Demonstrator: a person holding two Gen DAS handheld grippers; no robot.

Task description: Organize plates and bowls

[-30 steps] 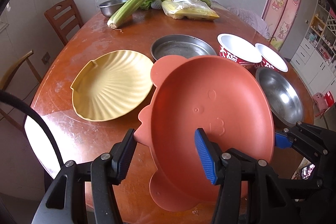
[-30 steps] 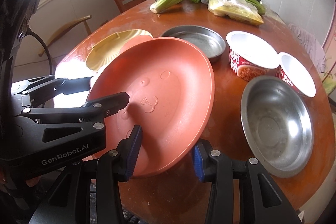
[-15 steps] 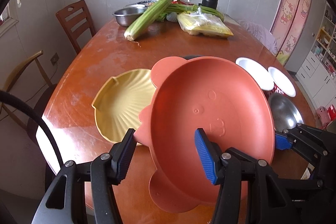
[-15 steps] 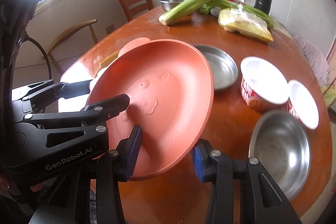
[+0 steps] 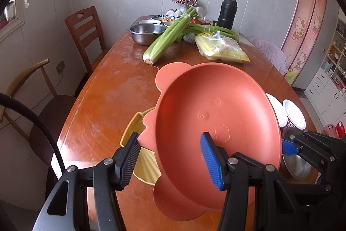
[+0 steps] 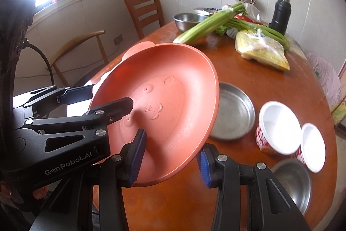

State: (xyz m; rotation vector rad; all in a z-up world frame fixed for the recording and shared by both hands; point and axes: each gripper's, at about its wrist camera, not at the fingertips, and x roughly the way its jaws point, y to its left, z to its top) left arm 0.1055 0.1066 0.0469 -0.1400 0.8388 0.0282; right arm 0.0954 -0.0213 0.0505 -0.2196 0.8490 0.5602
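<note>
- Orange plate [image 5: 216, 122] fills mid-frame, tilted above the table [image 5: 103, 101], hiding most of the yellow plate [image 5: 144, 161].
- Celery [image 5: 168, 36] and steel bowl [image 5: 147, 33] sit upper centre.
- Left gripper [image 5: 169, 160] and right gripper [image 6: 170, 156] each clamp its rim, one pad inside, one outside.

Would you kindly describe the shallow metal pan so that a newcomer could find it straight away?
Start at the round reddish-brown wooden table. Just right of the raised salmon-pink bear-face plate, the shallow round steel pan lies on the tabletop. Unlike the deeper steel bowl and the red-and-white paper bowls beside it, it is flat-bottomed and low-walled.
</note>
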